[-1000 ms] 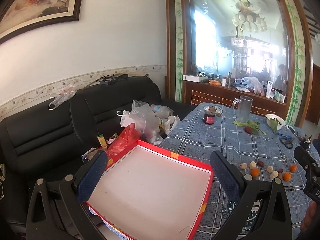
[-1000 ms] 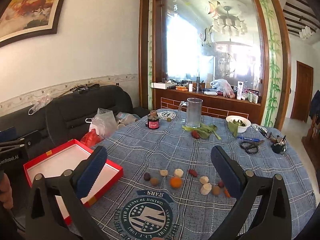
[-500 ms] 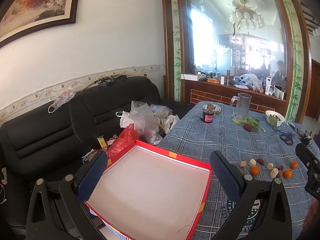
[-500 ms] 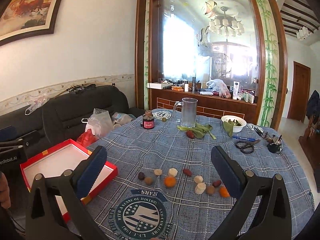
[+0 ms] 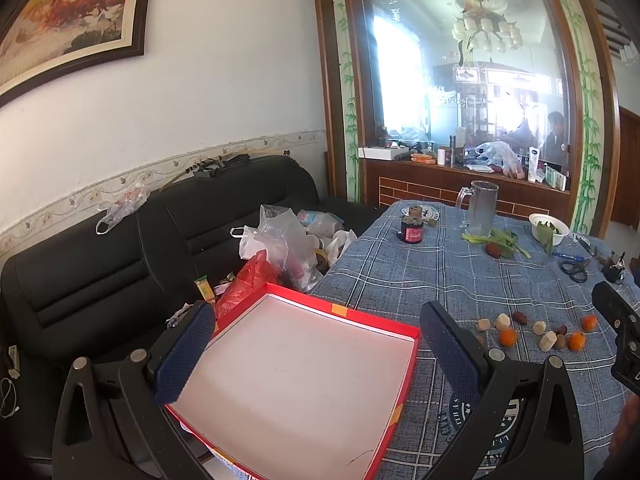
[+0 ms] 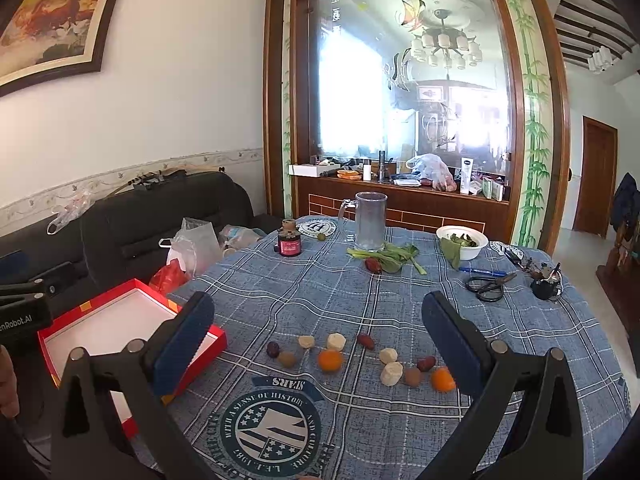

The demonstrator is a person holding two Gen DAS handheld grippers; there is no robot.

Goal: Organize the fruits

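A red box with a white inside (image 5: 304, 376) (image 6: 116, 320) lies at the table's left edge. Several small fruits lie in a loose row on the blue plaid cloth: oranges (image 6: 330, 360) (image 6: 443, 379) (image 5: 508, 337), pale chunks (image 6: 391, 373), dark dates (image 6: 365, 341). My left gripper (image 5: 316, 356) hangs open above the box, nothing between its fingers. My right gripper (image 6: 316, 340) is open above the fruit row, apart from it. The right gripper's body shows at the left wrist view's right edge.
Farther back on the table stand a glass mug (image 6: 370, 220), a small dark jar (image 6: 289, 243), greens (image 6: 386, 257), a white bowl (image 6: 462, 242), scissors (image 6: 488, 285) and a pen. A black sofa (image 5: 120, 256) with plastic bags sits to the left.
Both grippers have tilted or risen slightly, so the table and fruits sit a little lower and farther in view. Both stay open; nothing was grasped.
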